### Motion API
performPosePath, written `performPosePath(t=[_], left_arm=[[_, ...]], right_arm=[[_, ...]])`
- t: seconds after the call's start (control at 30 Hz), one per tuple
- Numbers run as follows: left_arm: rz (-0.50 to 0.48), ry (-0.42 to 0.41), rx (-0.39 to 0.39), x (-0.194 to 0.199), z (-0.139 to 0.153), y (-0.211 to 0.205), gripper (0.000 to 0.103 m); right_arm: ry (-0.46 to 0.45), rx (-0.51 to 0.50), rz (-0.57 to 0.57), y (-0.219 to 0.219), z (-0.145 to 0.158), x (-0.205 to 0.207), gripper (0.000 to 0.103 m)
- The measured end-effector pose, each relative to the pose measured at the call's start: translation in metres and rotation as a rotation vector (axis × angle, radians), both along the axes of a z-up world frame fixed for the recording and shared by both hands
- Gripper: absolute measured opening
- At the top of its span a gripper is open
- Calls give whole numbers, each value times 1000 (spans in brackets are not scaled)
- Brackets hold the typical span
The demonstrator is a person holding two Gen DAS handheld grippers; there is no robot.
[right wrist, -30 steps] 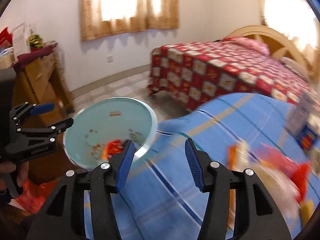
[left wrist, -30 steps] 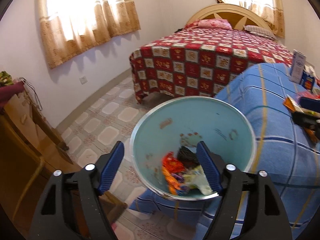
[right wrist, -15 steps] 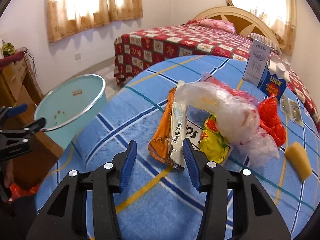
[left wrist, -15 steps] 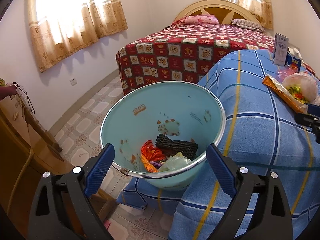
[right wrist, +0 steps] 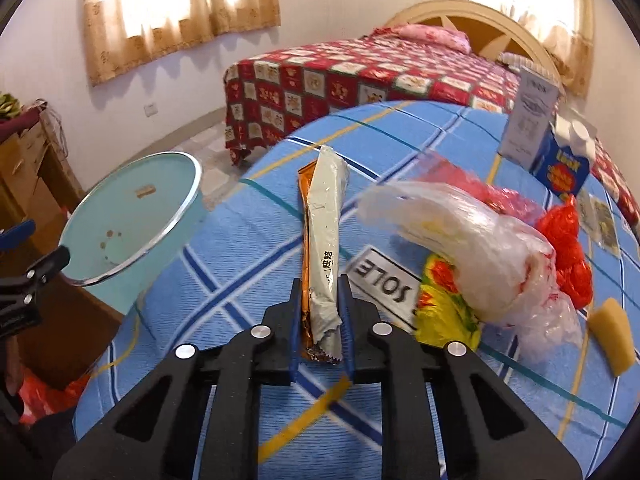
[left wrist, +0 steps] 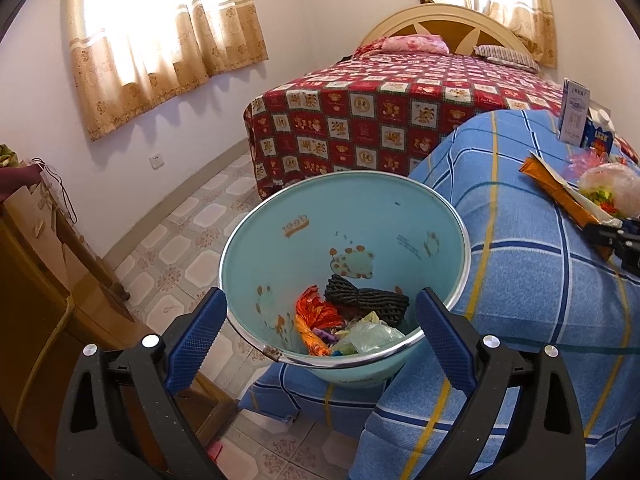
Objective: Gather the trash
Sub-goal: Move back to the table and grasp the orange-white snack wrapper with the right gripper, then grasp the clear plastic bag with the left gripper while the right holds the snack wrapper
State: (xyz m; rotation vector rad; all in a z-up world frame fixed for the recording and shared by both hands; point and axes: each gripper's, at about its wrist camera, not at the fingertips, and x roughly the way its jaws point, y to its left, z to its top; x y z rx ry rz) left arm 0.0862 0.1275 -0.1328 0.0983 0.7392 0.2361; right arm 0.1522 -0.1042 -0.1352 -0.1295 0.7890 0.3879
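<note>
A light blue bin (left wrist: 348,236) stands beside the blue checked table, with wrappers and a black bundle (left wrist: 366,300) at its bottom. My left gripper (left wrist: 320,340) is open, its fingers on either side of the bin's near rim. My right gripper (right wrist: 320,304) is shut on a long silver and orange snack wrapper (right wrist: 326,232) lying on the table. The bin shows at the left of the right wrist view (right wrist: 128,216). A clear plastic bag (right wrist: 472,240), a yellow wrapper (right wrist: 444,304) and a red bag (right wrist: 568,248) lie right of the wrapper.
A yellow sponge (right wrist: 612,332), a blue carton (right wrist: 564,164) and a white box (right wrist: 528,120) sit on the table's right side. A bed with a red quilt (left wrist: 380,108) stands behind. A wooden cabinet (left wrist: 36,264) stands at left.
My right gripper has moved forward over the table and closed on the snack wrapper. My left gripper stays open at the bin, which has shifted slightly in its view.
</note>
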Motion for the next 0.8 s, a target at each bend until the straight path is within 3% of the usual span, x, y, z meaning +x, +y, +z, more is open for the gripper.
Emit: performPosePath(t=[0.1, 0.33, 0.57, 0.8], left_arm=[[-2, -8, -2, -1, 5, 1, 93], [-38, -29, 5, 2, 20, -12, 93], [-161, -27, 8, 11, 24, -69, 93], [-305, -55, -17, 27, 35, -156, 93]], right_arm=[[-34, 12, 31, 6, 6, -8, 16], [-174, 52, 73, -5, 55, -52, 15], [-252, 67, -111, -95, 79, -79, 16], [-235, 19, -331, -185, 58, -87, 16]])
